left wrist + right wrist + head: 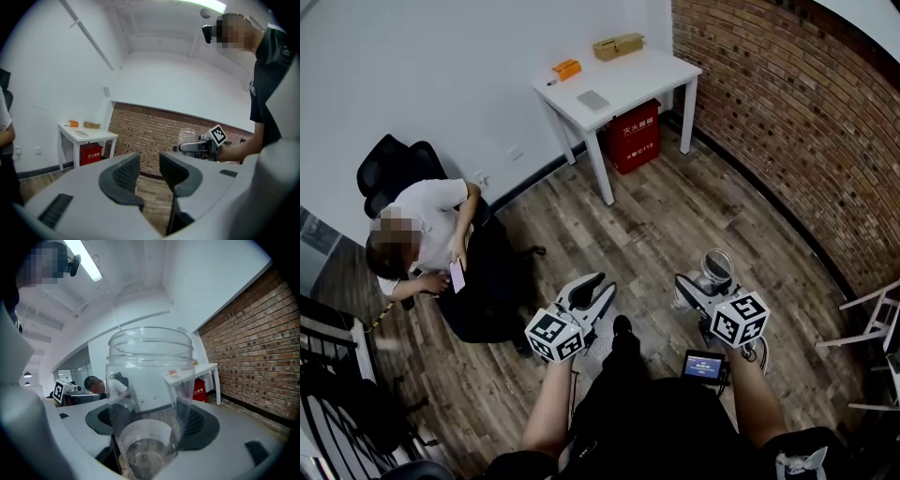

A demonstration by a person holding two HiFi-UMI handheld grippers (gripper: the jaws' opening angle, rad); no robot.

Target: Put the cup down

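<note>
A clear plastic cup (pixel 150 394) stands upright between the dark pads of my right gripper (pixel 152 420), which is shut on it. From the head view the cup (pixel 716 266) is held above the wood floor, in front of my right gripper (pixel 705 286). My left gripper (pixel 593 291) hangs beside it to the left, its jaws a little apart. In the left gripper view the left gripper (pixel 149 171) is open with nothing between its ribbed pads, and the cup (pixel 186 137) shows off to the right.
A white table (pixel 628 80) stands against the far wall with an orange item (pixel 567 68), a cardboard box (pixel 618 46) and a grey pad (pixel 593 100) on it. A red box (pixel 636 136) sits beneath. A seated person (pixel 431 244) is at left, a brick wall (pixel 787 122) at right.
</note>
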